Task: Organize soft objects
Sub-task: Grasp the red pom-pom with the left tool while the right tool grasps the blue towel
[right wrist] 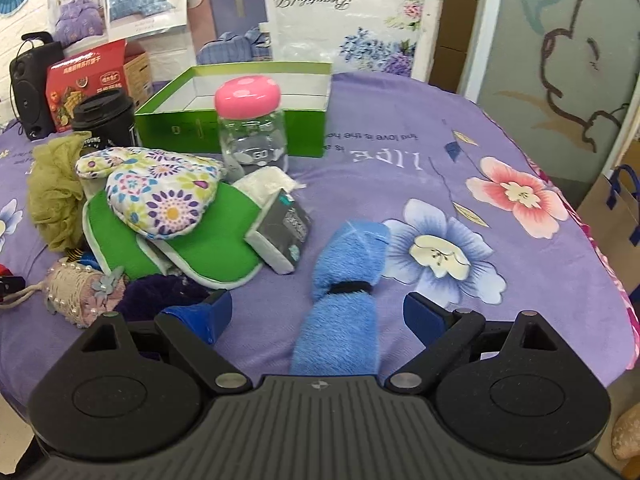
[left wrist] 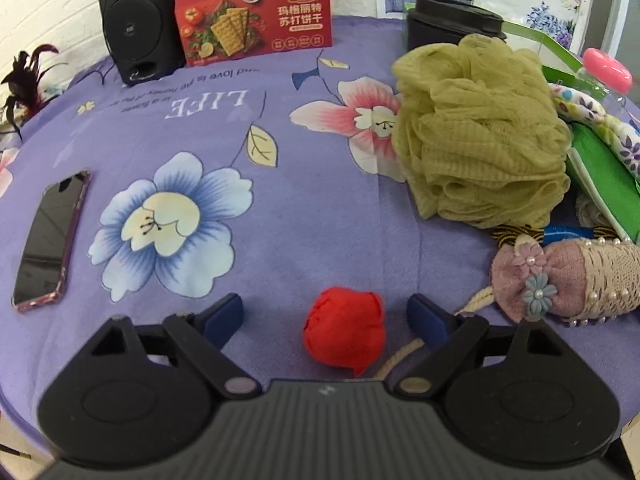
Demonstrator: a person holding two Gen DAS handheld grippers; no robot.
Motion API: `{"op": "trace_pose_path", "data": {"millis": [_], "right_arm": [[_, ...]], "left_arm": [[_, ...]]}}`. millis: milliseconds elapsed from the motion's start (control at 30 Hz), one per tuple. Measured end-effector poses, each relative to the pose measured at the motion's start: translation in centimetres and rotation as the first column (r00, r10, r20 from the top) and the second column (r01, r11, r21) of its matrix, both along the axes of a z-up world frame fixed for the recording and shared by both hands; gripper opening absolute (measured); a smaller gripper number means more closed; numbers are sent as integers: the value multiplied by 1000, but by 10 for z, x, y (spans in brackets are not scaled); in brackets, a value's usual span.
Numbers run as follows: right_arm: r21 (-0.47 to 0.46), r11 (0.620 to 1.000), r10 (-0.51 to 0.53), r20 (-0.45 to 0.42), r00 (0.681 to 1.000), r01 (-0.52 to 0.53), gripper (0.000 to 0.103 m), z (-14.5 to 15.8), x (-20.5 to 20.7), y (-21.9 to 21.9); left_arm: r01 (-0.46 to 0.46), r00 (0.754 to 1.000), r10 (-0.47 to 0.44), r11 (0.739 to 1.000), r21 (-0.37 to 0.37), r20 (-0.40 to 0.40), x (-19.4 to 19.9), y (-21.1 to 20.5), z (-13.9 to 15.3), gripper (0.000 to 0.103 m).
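Observation:
My left gripper (left wrist: 326,316) is open, its blue pads on either side of a small red cloth ball (left wrist: 344,330) lying on the purple flowered cloth, not touching it. My right gripper (right wrist: 318,312) is open around a blue plush roll (right wrist: 344,292) bound by a black band. A soft pile lies between them: an olive mesh bath pouf (left wrist: 480,132), green slippers (right wrist: 208,240), a flowered mitt (right wrist: 164,196) and a pink lace pouch with pearls (left wrist: 568,280). An open green box (right wrist: 240,108) stands behind the pile.
A phone (left wrist: 50,236) lies at the left. A black speaker (left wrist: 134,20) and a red cracker box (left wrist: 254,12) stand at the back. A pink-lidded clear jar (right wrist: 252,128), a black cup (right wrist: 105,122) and a grey packet (right wrist: 282,236) sit by the pile. The table edge curves away at right.

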State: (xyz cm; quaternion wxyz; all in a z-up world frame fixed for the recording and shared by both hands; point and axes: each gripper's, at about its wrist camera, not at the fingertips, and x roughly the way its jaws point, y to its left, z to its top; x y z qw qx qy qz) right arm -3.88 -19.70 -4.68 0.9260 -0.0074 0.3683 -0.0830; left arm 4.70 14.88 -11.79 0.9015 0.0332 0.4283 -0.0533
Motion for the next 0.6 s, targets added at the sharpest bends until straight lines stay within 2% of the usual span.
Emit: {"op": "trace_pose_path", "data": {"millis": [67, 167, 267, 467, 533, 567, 600], "right_arm": [[-13, 1000, -9, -3, 1000, 9, 80, -1, -1, -3], [-39, 999, -38, -4, 999, 38, 80, -4, -1, -8], [7, 999, -48, -17, 999, 48, 80, -7, 5, -14], [25, 995, -90, -54, 994, 92, 80, -36, 33, -20], [28, 995, -97, -108, 989, 100, 80, -48, 43, -21], [28, 995, -92, -111, 989, 96, 82, -54, 45, -22], [32, 995, -87, -77, 993, 89, 82, -56, 41, -22]], "left_arm": [[-8, 1000, 8, 1000, -15, -10, 2, 3, -1, 94], [-15, 1000, 14, 1000, -21, -17, 3, 4, -2, 95], [-15, 1000, 15, 1000, 1, -12, 3, 0, -3, 96], [-16, 1000, 16, 1000, 17, -15, 3, -1, -3, 96], [-8, 1000, 9, 1000, 16, -5, 1, -1, -3, 96], [-7, 1000, 7, 1000, 12, 0, 0, 0, -4, 96], [-6, 1000, 6, 1000, 9, 3, 0, 0, -4, 96]]}}
